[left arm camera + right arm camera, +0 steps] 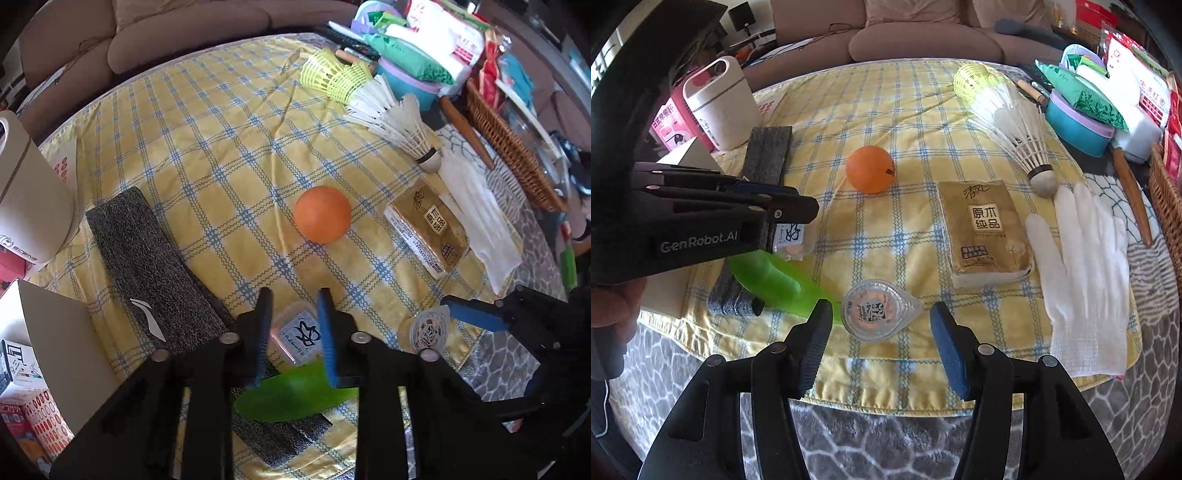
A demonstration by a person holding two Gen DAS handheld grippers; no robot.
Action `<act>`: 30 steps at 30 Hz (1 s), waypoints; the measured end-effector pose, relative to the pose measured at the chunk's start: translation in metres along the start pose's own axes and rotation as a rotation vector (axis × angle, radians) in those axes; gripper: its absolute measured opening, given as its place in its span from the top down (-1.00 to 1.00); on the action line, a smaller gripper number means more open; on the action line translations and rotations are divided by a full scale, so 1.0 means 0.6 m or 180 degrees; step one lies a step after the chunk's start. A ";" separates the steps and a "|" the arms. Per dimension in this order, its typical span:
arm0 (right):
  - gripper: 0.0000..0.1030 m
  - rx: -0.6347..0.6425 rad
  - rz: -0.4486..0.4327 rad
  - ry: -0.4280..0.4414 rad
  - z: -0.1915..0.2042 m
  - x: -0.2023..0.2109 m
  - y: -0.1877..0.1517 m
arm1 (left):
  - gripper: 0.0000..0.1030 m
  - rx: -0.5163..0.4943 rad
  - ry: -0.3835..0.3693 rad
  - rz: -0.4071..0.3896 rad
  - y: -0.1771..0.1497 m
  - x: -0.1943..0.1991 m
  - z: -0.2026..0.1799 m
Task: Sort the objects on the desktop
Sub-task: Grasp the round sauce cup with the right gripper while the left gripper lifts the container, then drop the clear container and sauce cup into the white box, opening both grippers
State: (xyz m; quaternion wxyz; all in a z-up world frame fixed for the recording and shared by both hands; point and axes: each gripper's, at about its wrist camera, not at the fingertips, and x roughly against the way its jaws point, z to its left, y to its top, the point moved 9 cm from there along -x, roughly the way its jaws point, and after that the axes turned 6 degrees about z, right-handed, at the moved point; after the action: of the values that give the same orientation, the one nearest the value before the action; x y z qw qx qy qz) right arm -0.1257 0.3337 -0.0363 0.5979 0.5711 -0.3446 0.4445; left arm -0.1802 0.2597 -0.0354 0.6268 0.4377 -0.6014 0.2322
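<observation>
Right gripper [879, 345] spread, straddling the round cup [877, 310] at the cloth's near edge, pads clear. Left gripper [293, 332] half-closed around the square cup [297, 336]; contact not discernible. Risks: slick lids may squirt out; left fingers could snag the green leaf [291, 397]. Ball [870, 169] beyond might roll if nudged.

Both views are brightly and evenly lit by soft daylight. Shadows on the checked cloth [207, 147] are faint; the orange ball [870, 169] casts a pale one. Fisheye distortion bends the surface's edges, the corners vignette to black, and focus stays sharp throughout.
</observation>
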 end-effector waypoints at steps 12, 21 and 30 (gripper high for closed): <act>0.37 -0.0005 -0.0045 0.0042 -0.003 0.013 0.001 | 0.22 -0.0328 0.0214 0.0036 -0.018 -0.035 -0.014; 0.37 -0.0049 -0.0335 0.0146 0.005 0.069 0.029 | 0.22 -0.0206 -0.0139 -0.0177 -0.013 0.059 -0.003; 0.37 0.0418 -0.0751 0.0570 0.170 0.172 0.056 | 0.22 0.0012 -0.0054 -0.0418 -0.162 0.278 0.196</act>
State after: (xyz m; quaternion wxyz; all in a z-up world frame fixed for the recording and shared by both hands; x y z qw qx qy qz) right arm -0.1092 0.2454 0.0823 0.6356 0.6037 -0.1906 0.4418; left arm -0.1376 0.0735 0.0853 0.6348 0.4793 -0.5762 0.1880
